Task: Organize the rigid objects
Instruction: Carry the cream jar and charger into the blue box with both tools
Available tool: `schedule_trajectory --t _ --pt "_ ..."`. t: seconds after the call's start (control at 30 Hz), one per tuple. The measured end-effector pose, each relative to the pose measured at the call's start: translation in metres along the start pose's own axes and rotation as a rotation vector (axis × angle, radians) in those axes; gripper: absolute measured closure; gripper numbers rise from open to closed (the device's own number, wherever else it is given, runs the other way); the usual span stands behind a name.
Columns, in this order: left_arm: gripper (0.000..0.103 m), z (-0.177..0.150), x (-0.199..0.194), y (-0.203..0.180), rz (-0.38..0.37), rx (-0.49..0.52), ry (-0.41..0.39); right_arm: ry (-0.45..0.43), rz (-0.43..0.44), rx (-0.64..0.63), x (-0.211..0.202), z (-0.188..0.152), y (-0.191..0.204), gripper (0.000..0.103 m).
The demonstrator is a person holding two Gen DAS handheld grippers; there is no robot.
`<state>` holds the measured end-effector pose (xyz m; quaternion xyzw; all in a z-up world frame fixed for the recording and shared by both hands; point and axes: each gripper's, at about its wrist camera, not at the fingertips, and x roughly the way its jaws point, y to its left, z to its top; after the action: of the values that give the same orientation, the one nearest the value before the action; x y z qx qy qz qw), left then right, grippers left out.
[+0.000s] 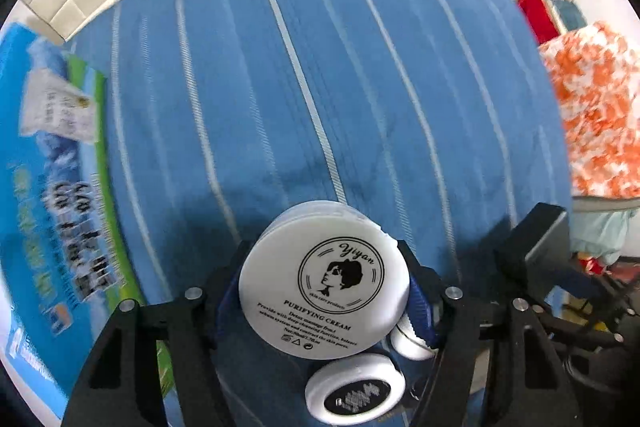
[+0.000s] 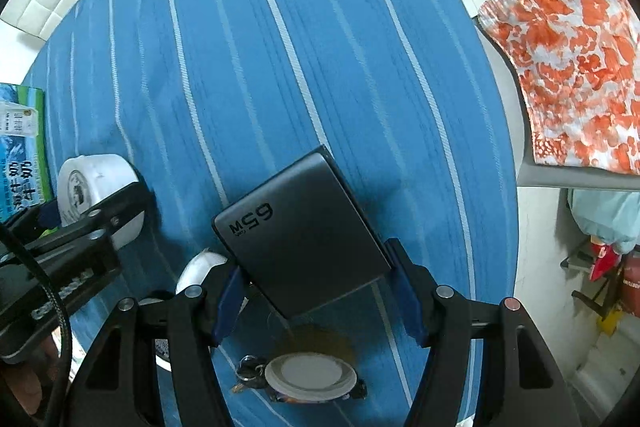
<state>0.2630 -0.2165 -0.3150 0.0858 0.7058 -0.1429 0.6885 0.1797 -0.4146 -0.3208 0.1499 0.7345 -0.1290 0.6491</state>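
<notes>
A white round "Purifying Cream" jar [image 1: 324, 283] sits between the blue pads of my left gripper [image 1: 323, 269], which is shut on it just above the blue striped cloth [image 1: 320, 67]. The right wrist view shows the same jar [image 2: 92, 179] at the left, under a black finger. My right gripper [image 2: 316, 267] is shut on a flat grey charger marked "65W" [image 2: 300, 235], with a pad pressing each side. The charger's edge [image 1: 548, 243] shows at the right of the left wrist view.
A smaller white jar with a black label [image 1: 354, 391] and a white cap [image 1: 412, 341] lie below the cream jar. A white-lidded pot [image 2: 310, 375] and keys [image 2: 250, 375] lie under the charger. A blue-green milk carton box [image 1: 52, 187] is at the left; an orange floral cloth [image 2: 572, 67] covers a chair at the right.
</notes>
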Motion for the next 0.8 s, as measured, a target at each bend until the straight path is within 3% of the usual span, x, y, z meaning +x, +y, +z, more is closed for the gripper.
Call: schedule_trajectory --t 0.17,0.33,0.53,0.8 --pt "0.037 -0.024 -0.063 0.025 -0.082 -0.046 -0.109 -0.074 0.053 -0.012 -0.041 -0.017 0.008 0.036" --pt "0.037 -0.049 -0.139 0.08 -0.111 -0.09 -0.247 -0.155 0.117 -0.043 -0.091 -0.036 0.04 0.036" --pt "0.037 -0.063 -0.195 0.169 -0.048 -0.179 -0.34 -0.221 0.206 -0.159 -0.137 -0.058 0.136 0.036" --pt "0.037 -0.071 -0.19 0.275 0.08 -0.276 -0.344 -0.217 0.218 -0.296 -0.134 -0.073 0.277 0.036"
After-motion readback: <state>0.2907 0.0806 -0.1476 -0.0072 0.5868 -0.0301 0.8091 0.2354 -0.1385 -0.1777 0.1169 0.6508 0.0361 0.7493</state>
